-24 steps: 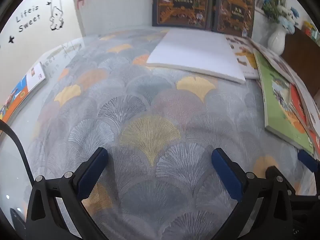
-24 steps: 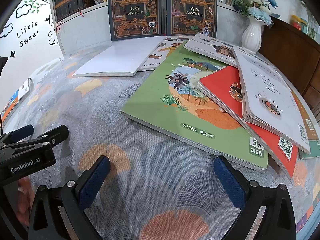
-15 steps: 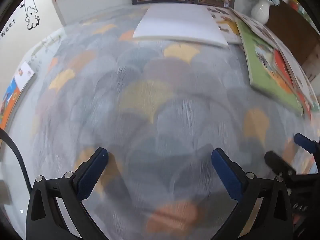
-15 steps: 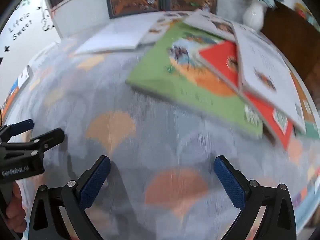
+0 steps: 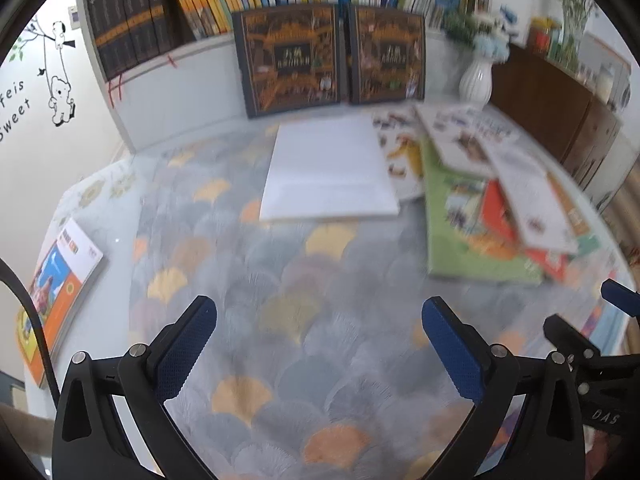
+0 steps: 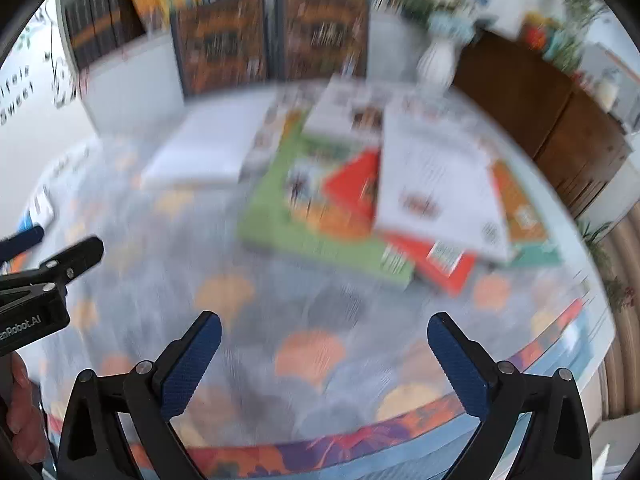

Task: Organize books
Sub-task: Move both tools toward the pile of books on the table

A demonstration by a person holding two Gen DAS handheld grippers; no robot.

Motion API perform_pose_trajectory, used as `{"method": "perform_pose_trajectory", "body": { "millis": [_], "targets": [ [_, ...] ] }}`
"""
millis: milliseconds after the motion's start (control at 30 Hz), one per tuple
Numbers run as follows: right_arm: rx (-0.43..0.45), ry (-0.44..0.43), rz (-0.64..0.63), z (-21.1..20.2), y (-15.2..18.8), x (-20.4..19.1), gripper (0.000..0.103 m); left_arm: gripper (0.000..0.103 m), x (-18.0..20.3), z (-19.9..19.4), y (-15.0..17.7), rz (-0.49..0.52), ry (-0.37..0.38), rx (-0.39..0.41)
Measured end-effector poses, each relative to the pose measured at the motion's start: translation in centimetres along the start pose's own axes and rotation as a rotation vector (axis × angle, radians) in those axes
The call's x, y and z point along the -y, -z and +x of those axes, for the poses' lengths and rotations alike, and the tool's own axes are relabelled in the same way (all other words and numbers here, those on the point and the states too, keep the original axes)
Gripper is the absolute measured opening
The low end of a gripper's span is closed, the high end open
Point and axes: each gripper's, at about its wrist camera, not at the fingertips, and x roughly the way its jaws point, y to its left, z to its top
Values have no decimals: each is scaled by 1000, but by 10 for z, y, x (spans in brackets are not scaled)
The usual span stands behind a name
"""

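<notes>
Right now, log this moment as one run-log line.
left gripper: open, empty | right gripper: open, empty | books: untouched on table

On the white wall at my far left I read the black sticker letters "feis" and "Sweet", cut off by the frame edge, beside a little bear on a swing. The black body of the right gripper, seen from my left wrist camera, carries "DAS". The black body of the left gripper, seen from my right, shows "enRobot.AI". The two dark ornate upright books bear gold titles, probably Chinese characters, too blurred for me to read.
</notes>
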Motion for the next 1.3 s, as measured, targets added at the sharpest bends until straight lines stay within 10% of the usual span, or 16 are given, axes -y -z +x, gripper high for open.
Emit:
{"method": "perform_pose_trajectory", "body": {
  "millis": [1300],
  "targets": [
    [17,-71,232,6,2,53,103,102,46,16,3,-42,44,-89]
  ]
}}
